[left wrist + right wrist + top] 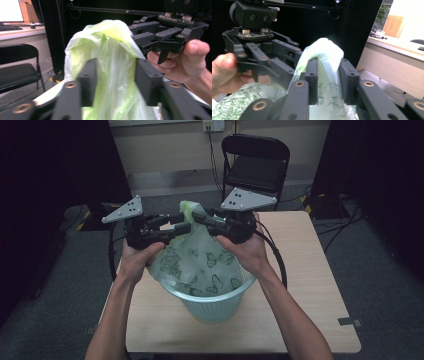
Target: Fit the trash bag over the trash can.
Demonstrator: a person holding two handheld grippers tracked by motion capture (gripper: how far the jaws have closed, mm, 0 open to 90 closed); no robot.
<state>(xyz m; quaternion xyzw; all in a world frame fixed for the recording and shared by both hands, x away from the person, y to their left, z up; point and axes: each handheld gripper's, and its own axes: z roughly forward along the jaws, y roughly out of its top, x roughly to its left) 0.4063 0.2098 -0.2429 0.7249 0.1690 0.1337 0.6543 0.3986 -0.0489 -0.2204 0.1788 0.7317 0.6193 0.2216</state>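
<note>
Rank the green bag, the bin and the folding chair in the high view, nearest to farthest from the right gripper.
From the right gripper:
1. Green bag: its bunched top sits between the gripper's jaws, at the middle.
2. Bin: below the gripper, toward the table's near edge, with the bag inside it.
3. Folding chair: beyond the table's far edge, on the floor.

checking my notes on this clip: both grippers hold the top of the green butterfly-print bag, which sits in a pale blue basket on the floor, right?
Not quite: the pale blue basket stands on the wooden table, not the floor, as the high view shows. The rest holds: the left gripper and the right gripper both have the top of the green butterfly-print bag between their jaws, and the bag sits in the basket.
</note>
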